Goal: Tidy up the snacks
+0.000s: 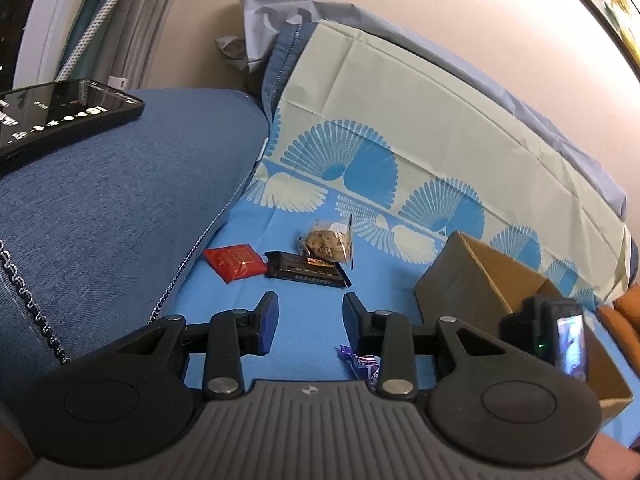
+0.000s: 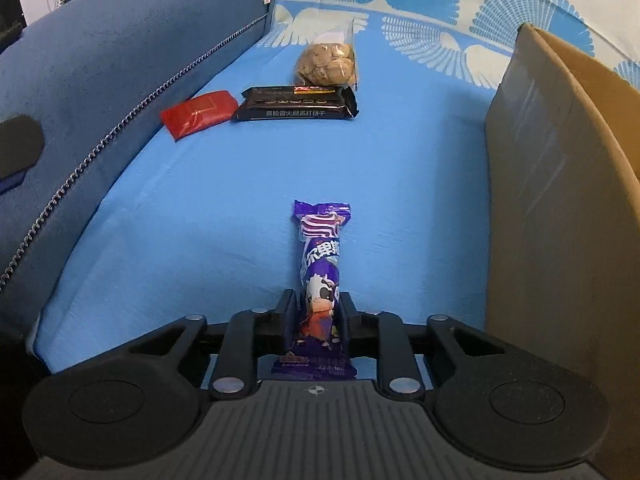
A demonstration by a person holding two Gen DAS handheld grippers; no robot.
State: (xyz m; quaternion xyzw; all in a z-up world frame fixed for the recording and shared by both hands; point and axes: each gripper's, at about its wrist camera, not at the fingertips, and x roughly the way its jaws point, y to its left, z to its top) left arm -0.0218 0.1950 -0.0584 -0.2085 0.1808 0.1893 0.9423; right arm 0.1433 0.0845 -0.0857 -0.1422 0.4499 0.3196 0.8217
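Snacks first: the purple candy wrapper [image 2: 322, 276] is pinched at its lower half in the right gripper [image 2: 318, 312], low centre of the frame, probably headed for the cardboard box [image 2: 560, 208] at right. Left gripper [image 1: 310, 320] hangs half-open and empty. Red packet [image 2: 198, 115], black biscuit pack [image 2: 298, 103] and cookie bag [image 2: 326, 65] wait on the blue cloth [image 2: 224, 200], upper centre.
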